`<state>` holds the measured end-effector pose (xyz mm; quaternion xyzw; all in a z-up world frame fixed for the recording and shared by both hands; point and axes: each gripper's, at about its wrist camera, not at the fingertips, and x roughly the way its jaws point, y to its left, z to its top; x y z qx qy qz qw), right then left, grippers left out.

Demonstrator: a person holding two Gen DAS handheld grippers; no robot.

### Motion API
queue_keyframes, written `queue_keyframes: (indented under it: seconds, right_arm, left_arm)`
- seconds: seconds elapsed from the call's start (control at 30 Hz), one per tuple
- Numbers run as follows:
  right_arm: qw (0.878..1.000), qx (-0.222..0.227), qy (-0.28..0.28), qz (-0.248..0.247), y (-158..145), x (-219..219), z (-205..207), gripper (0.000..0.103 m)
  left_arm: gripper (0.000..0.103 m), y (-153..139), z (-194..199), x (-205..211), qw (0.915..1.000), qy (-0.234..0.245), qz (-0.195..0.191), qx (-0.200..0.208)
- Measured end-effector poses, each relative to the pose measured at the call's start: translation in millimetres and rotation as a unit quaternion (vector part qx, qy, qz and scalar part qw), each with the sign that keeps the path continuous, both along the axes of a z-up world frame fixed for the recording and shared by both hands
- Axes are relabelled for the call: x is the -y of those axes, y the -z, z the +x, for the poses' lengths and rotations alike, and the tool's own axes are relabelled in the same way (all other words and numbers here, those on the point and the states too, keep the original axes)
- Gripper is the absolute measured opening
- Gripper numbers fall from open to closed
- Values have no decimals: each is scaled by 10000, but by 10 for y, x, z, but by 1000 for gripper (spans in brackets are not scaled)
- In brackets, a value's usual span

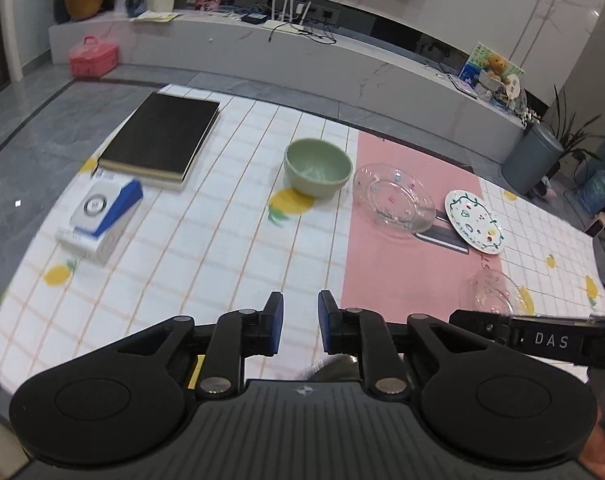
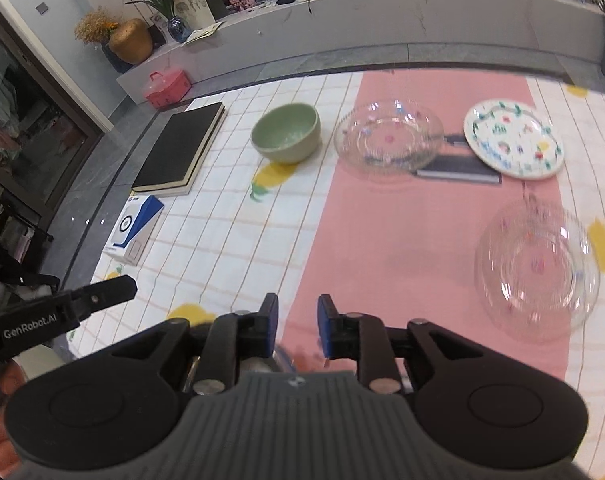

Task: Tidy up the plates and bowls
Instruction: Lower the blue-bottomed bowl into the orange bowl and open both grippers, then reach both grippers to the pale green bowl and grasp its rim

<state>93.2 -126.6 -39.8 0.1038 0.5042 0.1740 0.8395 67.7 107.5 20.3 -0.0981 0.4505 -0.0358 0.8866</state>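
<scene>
Worktop (image 1: 206,248) covered with a white checked cloth printed with lemons; a pink mat (image 2: 382,240) lies across its right-hand part.

Left to right along the worktop:
- A white and blue box (image 1: 102,220) near the left edge, lying flat.
- A black book (image 1: 162,136) just behind the box, flat, closed.
- A green bowl (image 1: 317,168), upright, on the checked cloth just left of the pink mat's edge.
- A clear glass plate (image 1: 394,200) on the pink mat, close beside the green bowl. Its right rim lies over a dark flat item (image 2: 458,170), so it sits slightly tilted.
- A painted white plate (image 1: 474,222) with green and coloured motifs, right of the glass plate, its near rim also overlapping the dark flat item.
- A second clear glass dish (image 2: 538,264) nearer the camera, at the right edge of the pink mat, well apart from the other pieces.

Left gripper (image 1: 300,326): jaws parted by a narrow gap, nothing between them, above the checked cloth.

Right gripper (image 2: 298,326): jaws likewise narrowly parted and empty, above the left border of the pink mat.

The two grippers hang side by side; each shows at the edge of the other's view.
</scene>
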Motion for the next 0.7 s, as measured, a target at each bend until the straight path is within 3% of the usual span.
queue_keyframes:
  seconds: [0.27,0.7]
  right_arm:
    - [9988,0,-377,-323,43,-182,598,23]
    - [9953,-39,-795,-543,287,-430,1754,23]
  left_arm:
    - [24,-10,498,-16,9992,303,258,91]
    - [25,284,1510,-34,9967,797,101,66]
